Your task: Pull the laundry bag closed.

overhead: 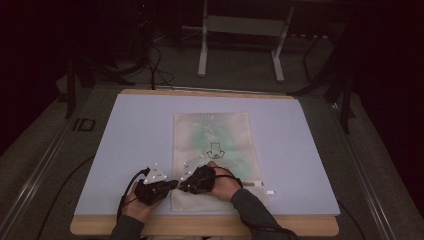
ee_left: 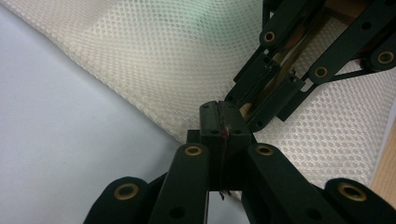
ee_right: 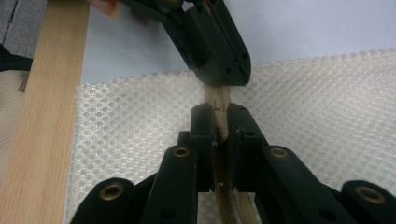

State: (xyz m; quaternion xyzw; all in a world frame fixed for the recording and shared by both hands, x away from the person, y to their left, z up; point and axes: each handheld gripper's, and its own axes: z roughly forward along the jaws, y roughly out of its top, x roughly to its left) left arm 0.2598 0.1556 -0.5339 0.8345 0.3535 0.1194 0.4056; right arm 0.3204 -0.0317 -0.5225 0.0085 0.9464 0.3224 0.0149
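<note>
**Both grippers pinched at the near edge of a mesh bag**

The fingers of the right gripper (ee_right: 219, 126) are closed on a flat tan strap (ee_right: 218, 100), which runs up between them from below and ends at the tip of the left gripper (ee_right: 219, 70), met just above. In the left gripper view, the fingers of the left gripper (ee_left: 223, 123) are pressed together with only a thin dark sliver between them; what that sliver is cannot be told. The two gripper tips are seen nearly touching, nose to nose.

Beneath both tips a white mesh bag (overhead: 210, 135) is spread flat, its honeycomb weave plain in both gripper views. The bag lies in the middle of the pale sheet (overhead: 135, 145) covering the worktop (overhead: 200, 227), with its near edge under the grippers. A small dark drawing is printed on the bag's centre. The wooden front edge of the worktop is seen just beside the bag in the right gripper view.
</note>
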